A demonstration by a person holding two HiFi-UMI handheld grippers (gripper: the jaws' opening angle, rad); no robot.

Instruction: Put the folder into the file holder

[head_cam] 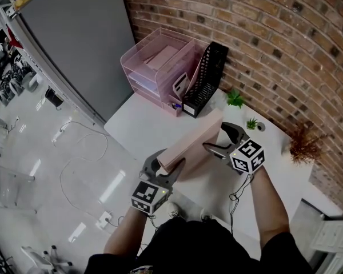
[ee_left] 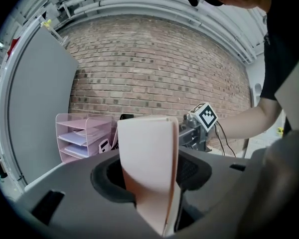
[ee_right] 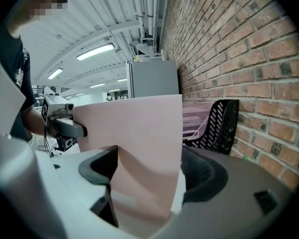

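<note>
A thick pink folder (head_cam: pixel 191 144) hangs tilted above the white table (head_cam: pixel 137 127), carried between both grippers. My left gripper (head_cam: pixel 164 165) is shut on its near lower end; in the left gripper view the folder (ee_left: pixel 147 163) fills the gap between the jaws of the left gripper (ee_left: pixel 152 183). My right gripper (head_cam: pixel 223 138) is shut on the far upper end, and in the right gripper view the folder (ee_right: pixel 139 143) stands between the jaws of the right gripper (ee_right: pixel 149 178). The black perforated file holder (head_cam: pixel 204 80) stands upright against the brick wall, beyond the folder, and appears empty from the side (ee_right: pixel 218 126).
A pink stacked letter tray (head_cam: pixel 157 64) with papers stands left of the file holder. Two small green plants (head_cam: pixel 235 99) (head_cam: pixel 251 123) and a dried brown plant (head_cam: pixel 303 144) line the wall to the right. A grey partition (head_cam: pixel 83 39) stands behind the table's left end.
</note>
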